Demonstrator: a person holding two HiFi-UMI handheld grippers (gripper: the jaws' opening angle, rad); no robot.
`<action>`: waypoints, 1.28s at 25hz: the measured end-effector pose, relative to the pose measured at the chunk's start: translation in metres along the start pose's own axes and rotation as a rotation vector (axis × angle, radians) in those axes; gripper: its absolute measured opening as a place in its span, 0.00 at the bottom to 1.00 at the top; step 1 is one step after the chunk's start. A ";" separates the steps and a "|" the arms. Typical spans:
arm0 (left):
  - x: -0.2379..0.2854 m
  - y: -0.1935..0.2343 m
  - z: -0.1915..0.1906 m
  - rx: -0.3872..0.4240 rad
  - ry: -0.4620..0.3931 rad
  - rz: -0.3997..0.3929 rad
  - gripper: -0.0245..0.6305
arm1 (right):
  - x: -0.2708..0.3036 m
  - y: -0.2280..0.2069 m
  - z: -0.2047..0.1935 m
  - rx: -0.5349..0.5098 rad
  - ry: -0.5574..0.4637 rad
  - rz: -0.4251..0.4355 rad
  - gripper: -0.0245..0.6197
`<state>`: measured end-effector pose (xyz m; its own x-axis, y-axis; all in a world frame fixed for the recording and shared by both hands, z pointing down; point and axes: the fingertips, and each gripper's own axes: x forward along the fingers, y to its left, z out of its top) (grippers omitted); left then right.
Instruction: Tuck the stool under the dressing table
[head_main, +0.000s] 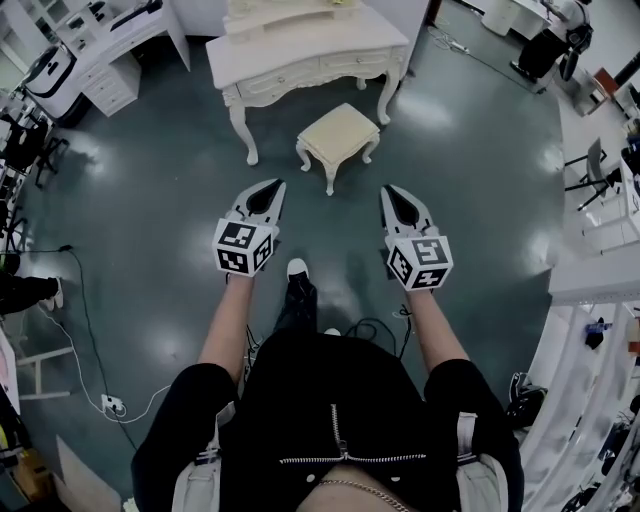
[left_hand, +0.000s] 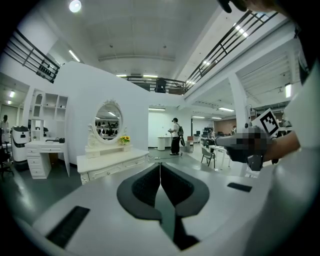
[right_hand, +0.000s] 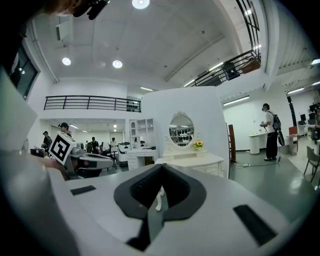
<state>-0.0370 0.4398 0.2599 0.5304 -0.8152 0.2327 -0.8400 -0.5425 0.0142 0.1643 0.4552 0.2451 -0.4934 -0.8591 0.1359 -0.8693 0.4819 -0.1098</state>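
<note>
Two grippers are out in front of the person, low over the dark floor (head_main: 150, 200), both pointing toward the furniture at the far side.

Stool (head_main: 338, 138): cream padded top, white curved legs. It stands on open floor on the near side of the dressing table (head_main: 300, 55), approx. in front of the table's right half. Far edge close to the table front, seat not under it. It lies beyond both tools and btwn them left to right, well apart from each, no contact.

Left gripper (head_main: 277, 186): jaws closed, tips meeting, nothing btwn them. In the left gripper view the dark pads (left_hand: 142, 187) touch at the tip and hold nothing. Marker cube (head_main: 243, 247) sits at its near end.

Right gripper (head_main: 388, 190): also closed and empty. In the right gripper view the pads (right_hand: 137, 192) meet at the tip. A white curved leg (right_hand: 159, 197) shows thru the slit below the tips, far off. Can't tell if it is the stool's or the table's.

Bkgd: oval mirror (left_hand: 107, 120) and yellow flowers (left_hand: 124, 140) on the dressing table. A person (left_hand: 175, 136) stands far back. A cable (head_main: 90, 330) trails on the floor at near left.
</note>
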 end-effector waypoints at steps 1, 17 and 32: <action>0.007 0.007 0.002 -0.002 -0.001 -0.002 0.07 | 0.009 -0.003 0.000 0.001 0.004 0.000 0.05; 0.166 0.177 0.038 -0.008 -0.001 -0.110 0.07 | 0.228 -0.047 0.037 -0.032 0.028 -0.080 0.05; 0.293 0.262 0.040 -0.028 0.026 -0.157 0.07 | 0.360 -0.114 0.029 0.021 0.060 -0.125 0.05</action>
<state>-0.0975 0.0506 0.2925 0.6523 -0.7153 0.2506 -0.7503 -0.6564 0.0794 0.0864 0.0862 0.2778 -0.3830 -0.8999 0.2088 -0.9235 0.3677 -0.1092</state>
